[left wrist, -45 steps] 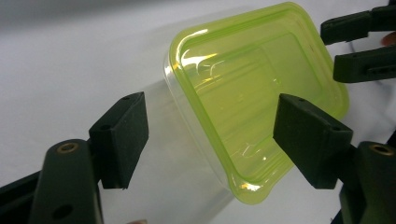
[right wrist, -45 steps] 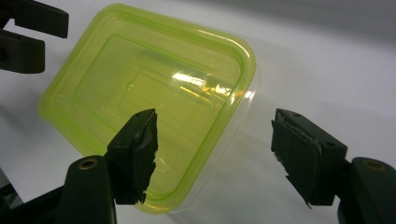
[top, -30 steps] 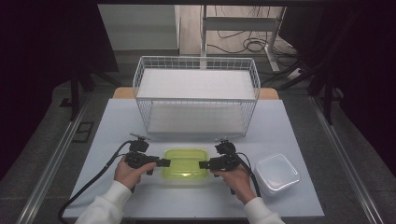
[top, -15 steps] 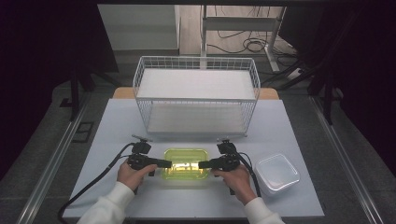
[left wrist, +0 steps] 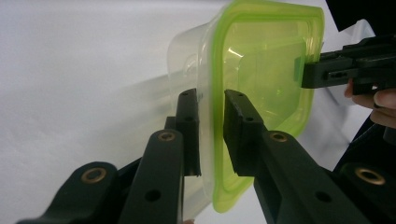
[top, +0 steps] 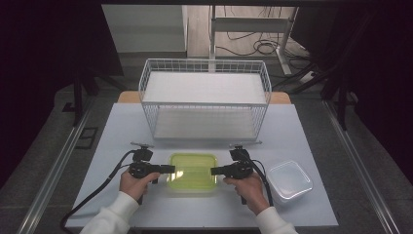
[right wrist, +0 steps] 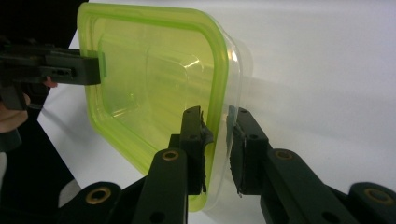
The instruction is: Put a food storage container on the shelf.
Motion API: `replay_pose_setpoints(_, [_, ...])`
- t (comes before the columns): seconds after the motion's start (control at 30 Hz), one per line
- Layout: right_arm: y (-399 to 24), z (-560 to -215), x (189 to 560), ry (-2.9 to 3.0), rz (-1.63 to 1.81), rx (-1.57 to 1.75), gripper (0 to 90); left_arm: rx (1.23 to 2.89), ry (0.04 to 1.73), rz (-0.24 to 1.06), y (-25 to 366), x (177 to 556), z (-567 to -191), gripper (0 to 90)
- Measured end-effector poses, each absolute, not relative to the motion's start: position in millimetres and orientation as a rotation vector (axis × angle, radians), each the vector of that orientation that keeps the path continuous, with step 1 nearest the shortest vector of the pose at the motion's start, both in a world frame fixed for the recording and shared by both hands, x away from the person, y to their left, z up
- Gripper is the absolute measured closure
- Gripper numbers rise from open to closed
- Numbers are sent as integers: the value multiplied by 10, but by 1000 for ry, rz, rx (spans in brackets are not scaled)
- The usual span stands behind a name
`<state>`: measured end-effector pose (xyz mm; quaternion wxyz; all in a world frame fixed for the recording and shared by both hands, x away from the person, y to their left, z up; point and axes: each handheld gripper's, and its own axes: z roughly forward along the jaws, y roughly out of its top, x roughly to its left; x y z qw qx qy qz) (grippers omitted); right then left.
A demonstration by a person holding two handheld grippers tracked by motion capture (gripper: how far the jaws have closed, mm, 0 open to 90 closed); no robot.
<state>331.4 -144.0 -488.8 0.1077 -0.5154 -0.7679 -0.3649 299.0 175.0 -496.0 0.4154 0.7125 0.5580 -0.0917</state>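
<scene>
A clear container with a lime-green lid (top: 192,171) sits on the white table near the front edge. My left gripper (top: 171,169) reaches in from the left, and its jaws have just been closing over the lid's left rim. In the left gripper view the jaws (left wrist: 212,95) clamp the green rim (left wrist: 261,70), one on each side. My right gripper (top: 213,171) comes from the right; its jaws have also just been closing. In the right gripper view they (right wrist: 217,114) pinch the opposite rim of the container (right wrist: 149,79).
A white wire basket (top: 204,100) stands at the back of the table (top: 122,126). A clear lidless container (top: 290,180) lies at the front right, close to the right hand. Black cables trail from both grippers toward the front edge.
The jaws of both grippers have narrowed onto the container's left and right rims. The hands have barely shifted, and the container stays in the same spot.
</scene>
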Motion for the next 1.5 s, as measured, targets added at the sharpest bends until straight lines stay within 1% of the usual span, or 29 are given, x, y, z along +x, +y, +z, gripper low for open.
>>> replay_pose_setpoints(0.17, [-1422,-4860,3290,-2292,-1093,-1498,759,1785,1388,-214,1762,2974,-4932,771])
replay_pose_setpoints(0.37, [-1410,-4729,3244,-2357,-1156,-1466,760,1765,1355,-178,1783,2932,-4839,778])
replay_pose_setpoints(0.47, [-1384,-4633,3189,-2426,-1182,-1439,758,1769,1328,-137,1783,2907,-4769,778])
replay_pose_setpoints(0.67, [-1396,-4505,3137,-2491,-1228,-1405,758,1764,1287,-113,1778,2878,-4681,784])
replay_pose_setpoints(1.5, [-1514,-4208,3035,-2566,-1368,-1357,757,1756,1200,-17,1671,2818,-4364,789])
